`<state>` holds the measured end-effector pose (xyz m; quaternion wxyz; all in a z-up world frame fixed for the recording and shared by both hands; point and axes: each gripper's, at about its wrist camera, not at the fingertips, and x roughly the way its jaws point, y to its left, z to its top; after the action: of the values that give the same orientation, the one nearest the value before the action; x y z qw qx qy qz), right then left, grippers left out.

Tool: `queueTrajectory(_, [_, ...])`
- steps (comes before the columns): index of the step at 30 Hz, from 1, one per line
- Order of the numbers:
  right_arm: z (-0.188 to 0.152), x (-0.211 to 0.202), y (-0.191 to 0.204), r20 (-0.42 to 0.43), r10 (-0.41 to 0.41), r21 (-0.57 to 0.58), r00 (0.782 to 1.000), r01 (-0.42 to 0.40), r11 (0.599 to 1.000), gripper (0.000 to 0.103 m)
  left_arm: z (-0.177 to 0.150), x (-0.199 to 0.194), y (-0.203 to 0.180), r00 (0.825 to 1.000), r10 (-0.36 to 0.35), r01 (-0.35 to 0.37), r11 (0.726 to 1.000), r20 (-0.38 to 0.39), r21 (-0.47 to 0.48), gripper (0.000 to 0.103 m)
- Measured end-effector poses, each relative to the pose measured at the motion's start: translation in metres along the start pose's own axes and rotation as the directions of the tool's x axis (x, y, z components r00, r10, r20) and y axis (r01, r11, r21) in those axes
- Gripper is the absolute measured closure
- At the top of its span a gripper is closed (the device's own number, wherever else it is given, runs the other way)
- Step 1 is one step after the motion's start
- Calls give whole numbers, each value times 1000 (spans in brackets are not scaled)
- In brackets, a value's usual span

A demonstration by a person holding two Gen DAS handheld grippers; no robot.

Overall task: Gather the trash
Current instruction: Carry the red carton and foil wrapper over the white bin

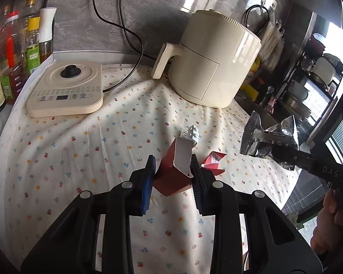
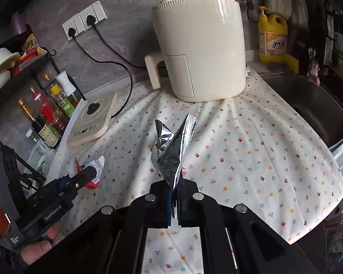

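Observation:
A red and white paper carton point(image 1: 176, 171) sits between the fingers of my left gripper point(image 1: 173, 174); the jaws stand around it, and the right pad touches its edge. It also shows in the right wrist view point(image 2: 92, 171), with the left gripper point(image 2: 80, 178) at it. A second red scrap point(image 1: 213, 162) lies on the cloth just right of it. My right gripper point(image 2: 176, 196) is shut on a crumpled silver foil wrapper point(image 2: 171, 150), held above the cloth. The wrapper also shows in the left wrist view point(image 1: 269, 139).
A flowered cloth point(image 1: 103, 141) covers the counter. A cream air fryer point(image 1: 212, 59) stands at the back, a flat cream kettle base point(image 1: 66, 89) at the left. Bottles point(image 1: 13, 52) line the left edge. A dark sink point(image 2: 308, 109) is at the right, a yellow detergent bottle point(image 2: 273, 38) behind it.

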<state>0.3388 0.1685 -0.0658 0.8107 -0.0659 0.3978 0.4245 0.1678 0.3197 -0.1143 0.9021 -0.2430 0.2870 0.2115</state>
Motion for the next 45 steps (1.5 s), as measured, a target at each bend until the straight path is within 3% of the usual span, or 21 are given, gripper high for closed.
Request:
queueTrajectory(9, [-5, -47, -3, 97, -10, -23, 995, 12, 1000, 99, -26, -29, -13, 1000, 14, -13, 1000, 17, -28, 73])
queueTrajectory(21, [-47, -72, -35, 22, -33, -14, 999, 33, 999, 99, -66, -33, -51, 1000, -30, 30, 998, -6, -51, 73])
queueTrajectory(27, [-80, -97, -74, -16, -60, 25, 998, 61, 998, 99, -90, -26, -91, 996, -71, 71, 997, -46, -14, 73])
queueTrajectory(35, [-134, -146, -140, -16, -92, 161, 996, 93, 983, 99, -115, -22, -151, 985, -127, 135, 989, -113, 67, 73])
queueTrajectory(45, [-195, -195, -195, -23, -134, 242, 991, 135, 961, 98, -158, -11, -239, 956, -198, 239, 954, -215, 182, 73])
